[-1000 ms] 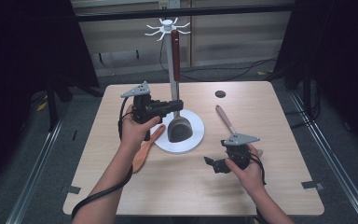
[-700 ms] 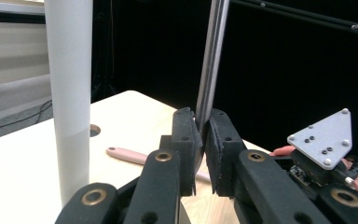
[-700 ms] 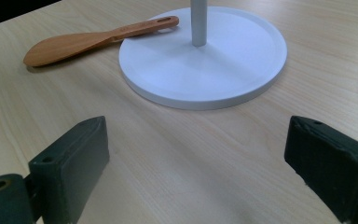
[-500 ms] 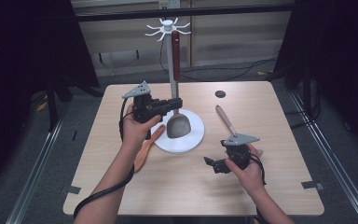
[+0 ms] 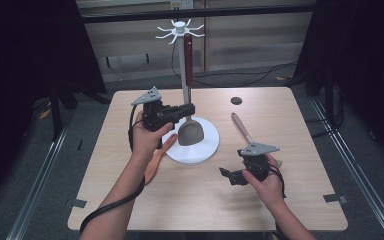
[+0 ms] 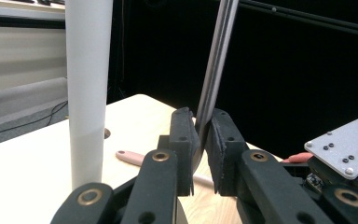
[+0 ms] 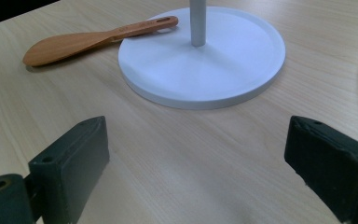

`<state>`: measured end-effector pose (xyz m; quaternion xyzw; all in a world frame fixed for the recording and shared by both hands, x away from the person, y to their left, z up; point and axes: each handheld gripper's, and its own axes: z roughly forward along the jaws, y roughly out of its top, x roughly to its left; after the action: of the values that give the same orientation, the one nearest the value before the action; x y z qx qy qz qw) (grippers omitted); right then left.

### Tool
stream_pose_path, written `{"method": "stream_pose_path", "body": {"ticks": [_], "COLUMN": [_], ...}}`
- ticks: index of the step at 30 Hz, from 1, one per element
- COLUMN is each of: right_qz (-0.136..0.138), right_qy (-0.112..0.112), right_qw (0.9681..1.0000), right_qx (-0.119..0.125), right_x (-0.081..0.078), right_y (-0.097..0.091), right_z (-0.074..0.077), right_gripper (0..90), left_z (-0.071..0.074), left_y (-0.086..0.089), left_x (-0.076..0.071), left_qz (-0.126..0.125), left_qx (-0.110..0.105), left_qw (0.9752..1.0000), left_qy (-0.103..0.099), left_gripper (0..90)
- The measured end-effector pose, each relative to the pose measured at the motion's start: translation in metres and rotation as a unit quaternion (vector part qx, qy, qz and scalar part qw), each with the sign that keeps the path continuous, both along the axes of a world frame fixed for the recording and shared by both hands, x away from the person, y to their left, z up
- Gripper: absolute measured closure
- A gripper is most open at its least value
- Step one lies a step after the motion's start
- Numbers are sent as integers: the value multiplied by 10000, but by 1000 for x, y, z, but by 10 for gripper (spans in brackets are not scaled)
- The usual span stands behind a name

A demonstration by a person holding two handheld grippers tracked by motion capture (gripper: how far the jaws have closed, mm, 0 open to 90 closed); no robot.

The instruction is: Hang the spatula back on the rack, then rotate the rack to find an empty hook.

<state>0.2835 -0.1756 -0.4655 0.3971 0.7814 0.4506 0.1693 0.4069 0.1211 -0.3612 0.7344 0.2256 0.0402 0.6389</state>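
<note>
Hanging from the rack (image 5: 180, 30), the spatula (image 5: 188, 131) runs upright beside its pole; your left claw (image 5: 189, 109) pinches the shank, while your right claw (image 5: 224, 172) gapes wide, nearer the pink-handled utensil (image 5: 242, 127).

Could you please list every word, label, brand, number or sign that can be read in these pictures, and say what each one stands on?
None: no readable text shows in any of the three views.
The white stand, the spatula hanging from it, the wooden spoon and the grey plate on a hand-held gripper bear no lettering.
A small pale fitting on the back wall is too small to read.
</note>
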Motion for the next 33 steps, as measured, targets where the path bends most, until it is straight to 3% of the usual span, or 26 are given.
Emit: {"method": "stream_pose_path", "body": {"ticks": [7, 19, 22, 26, 33], "right_qz": [-2, -33, -28, -35, -17], "right_qy": [-1, 1, -1, -24, -28], "right_qw": [10000, 10000, 10000, 10000, 10000], "right_qx": [7, 35, 24, 22, 36], "right_x": [0, -1, -1, -2, -1], "right_y": [-1, -2, -2, -4, -2], "right_z": [0, 2, 1, 3, 4], "right_gripper": [60, 60, 60, 60, 60], "left_z": [0, 1, 3, 5, 17], "left_y": [-1, -2, -2, -1, 7], "left_x": [1, 2, 1, -1, -7], "left_qz": [2, 50, 99, 168, 321], "left_qx": [-119, -63, -17, -49, 56], "left_qw": [9999, 10000, 9999, 9998, 9988], "left_qy": [19, -17, -125, -130, -353], "left_gripper": [790, 731, 686, 678, 663]}}
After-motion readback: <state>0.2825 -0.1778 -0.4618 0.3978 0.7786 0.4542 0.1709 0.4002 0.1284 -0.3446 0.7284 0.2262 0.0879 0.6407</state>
